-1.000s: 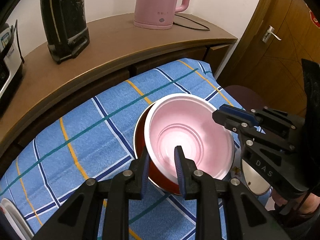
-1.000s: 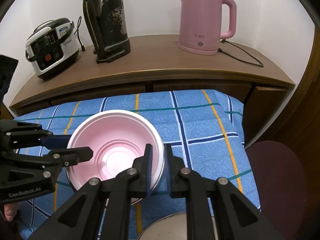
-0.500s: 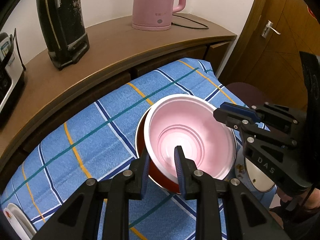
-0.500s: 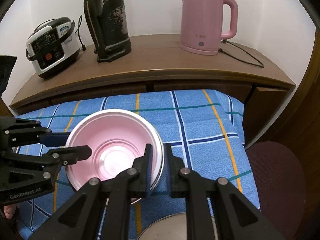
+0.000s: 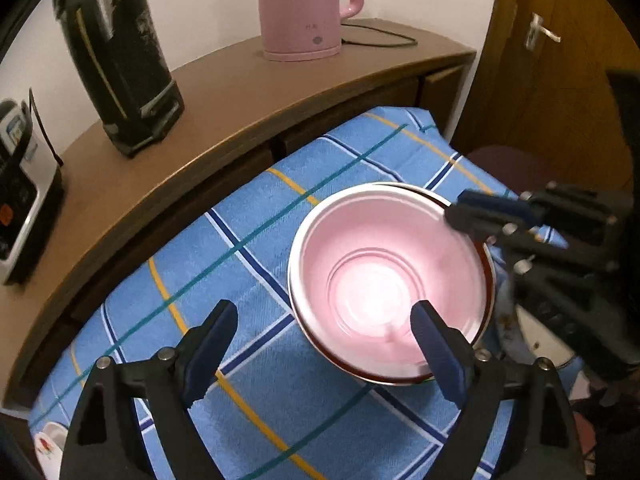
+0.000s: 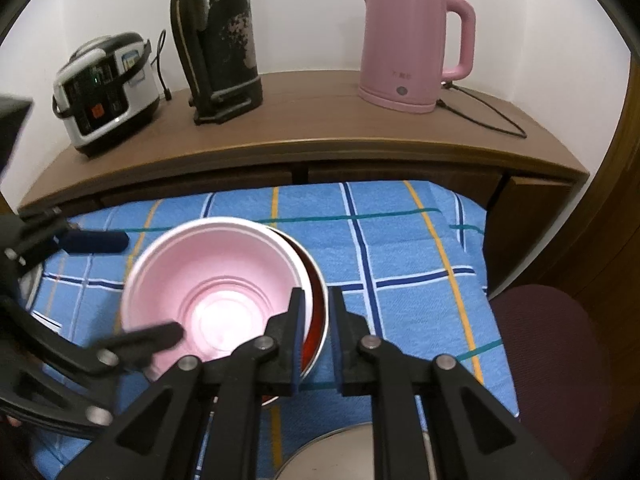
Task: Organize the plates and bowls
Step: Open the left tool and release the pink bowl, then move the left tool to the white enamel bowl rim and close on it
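Observation:
A pink bowl (image 5: 384, 280) sits nested, slightly off centre, inside a red bowl (image 5: 486, 276) on the blue checked cloth (image 5: 256, 248). My left gripper (image 5: 324, 356) is open wide, its jaws standing on either side of the bowls' near rim, holding nothing. In the right wrist view the pink bowl (image 6: 216, 280) leans left in the red bowl (image 6: 316, 296). My right gripper (image 6: 316, 336) is shut on the red bowl's rim. The right gripper also shows in the left wrist view (image 5: 472, 212).
A wooden counter (image 6: 320, 120) behind the table carries a rice cooker (image 6: 104, 92), a black thermos (image 6: 216, 40) and a pink kettle (image 6: 408, 44). A plate (image 6: 360, 452) lies at the near table edge. A dark red stool (image 6: 552, 344) stands right.
My left gripper has let go of the pink bowl's rim and opened wide. The pink bowl has settled into the red bowl. The right gripper stays on the rim.

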A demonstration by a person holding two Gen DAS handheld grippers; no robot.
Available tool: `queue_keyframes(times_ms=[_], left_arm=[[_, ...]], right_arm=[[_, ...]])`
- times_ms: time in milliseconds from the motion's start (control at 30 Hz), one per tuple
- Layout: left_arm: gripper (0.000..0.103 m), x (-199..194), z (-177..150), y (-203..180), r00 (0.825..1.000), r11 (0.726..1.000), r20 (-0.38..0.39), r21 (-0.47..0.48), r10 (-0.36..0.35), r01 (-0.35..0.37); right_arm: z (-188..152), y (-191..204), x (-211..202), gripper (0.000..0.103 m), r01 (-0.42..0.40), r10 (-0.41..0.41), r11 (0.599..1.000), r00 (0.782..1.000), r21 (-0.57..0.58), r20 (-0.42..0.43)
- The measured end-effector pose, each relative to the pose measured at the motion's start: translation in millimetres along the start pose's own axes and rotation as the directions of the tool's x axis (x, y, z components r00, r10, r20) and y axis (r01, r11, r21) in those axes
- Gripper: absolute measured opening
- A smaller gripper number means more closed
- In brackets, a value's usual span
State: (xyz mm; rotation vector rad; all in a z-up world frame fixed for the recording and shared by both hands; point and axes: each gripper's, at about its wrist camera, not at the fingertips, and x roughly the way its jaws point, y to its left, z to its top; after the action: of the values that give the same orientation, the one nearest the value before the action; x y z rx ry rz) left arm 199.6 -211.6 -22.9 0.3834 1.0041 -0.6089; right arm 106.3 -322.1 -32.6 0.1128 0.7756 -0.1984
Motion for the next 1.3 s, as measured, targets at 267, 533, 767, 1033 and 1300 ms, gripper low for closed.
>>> queue_keyframes(times_ms=[267,533,767,1033,1300], left_arm=[[0.09,14.6,1.7,26.6,0.991,0.989,-0.033,-0.065,0.133,-0.135],[0.09,14.2,-0.8,18.9,0.995,0.992,-0.013,-0.072,0.102,-0.103],[0.09,-40.8,2.9,6.7,0.979,0.987,0.164,-0.126,0.12,-0.1],[0.09,-73.9,-13.7,-73.7,0.973,0.994,0.204,0.051,-0.11,0.102],[0.052,-40.1,-34.0,-118.9,0.978,0.971,0.045,0.137,-0.203,0.195]], right_arm=[[-5.9,-17.6,-39.1,0.058,0.007,-0.013,0.998,0.995,0.058,0.103],[-31.9,-40.3,-67.9,0.066,0.055,-0.064,0.996,0.99,0.075,0.128],[-67.8,-67.7,-85.0,0.066,0.076,-0.089,0.989,0.991,0.131,0.101],[-95.6,-74.3,-89.6,0.049,0.061,-0.069,0.989,0.996,0.136,0.055],[-107.5,-71.3,-84.8,0.036,0.037,-0.041,0.991,0.999,0.129,0.027]])
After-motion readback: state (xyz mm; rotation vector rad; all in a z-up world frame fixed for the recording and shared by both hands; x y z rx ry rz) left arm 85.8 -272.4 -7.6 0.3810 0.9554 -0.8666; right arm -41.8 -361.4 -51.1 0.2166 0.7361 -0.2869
